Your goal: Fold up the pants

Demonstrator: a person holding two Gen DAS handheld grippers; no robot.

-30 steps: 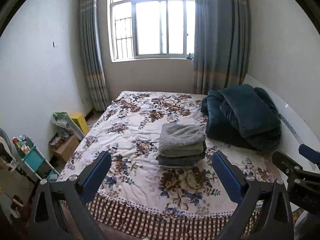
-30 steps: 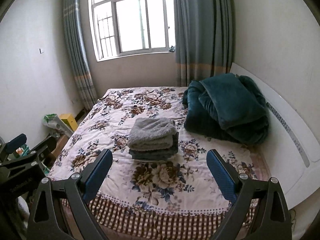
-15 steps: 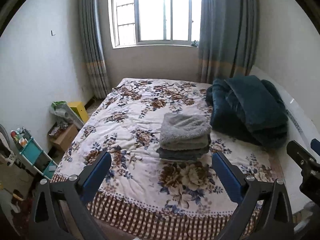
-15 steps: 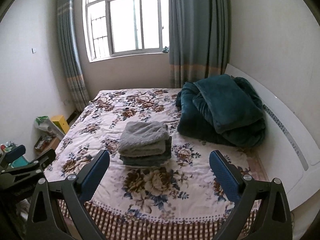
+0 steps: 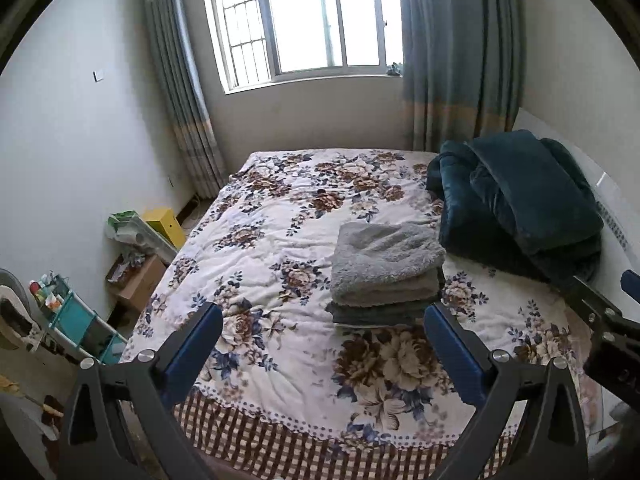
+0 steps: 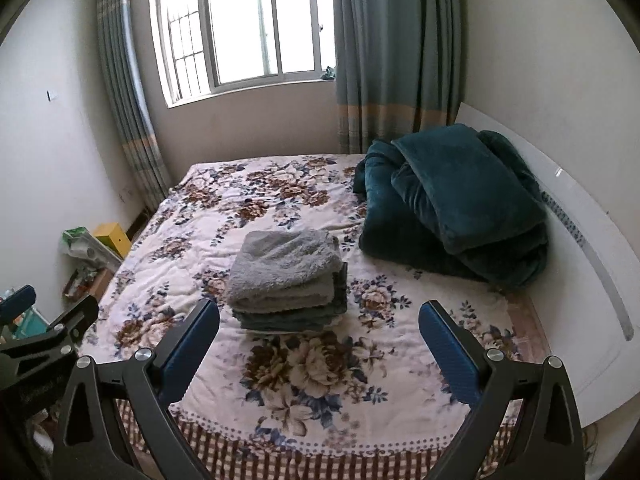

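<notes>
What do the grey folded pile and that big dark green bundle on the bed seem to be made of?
The grey folded pile looks like fleece or sherpa: its top surface is nubbly and matte. The dark green bundle seems plush, velvety fleece, thick, with a soft sheen along its folds.

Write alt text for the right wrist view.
A stack of folded grey clothes sits mid-bed on a floral bedspread, framed by the open, empty right gripper and its blue fingers. A teal blanket is heaped by the headboard; the left gripper shows at the left edge.
</notes>
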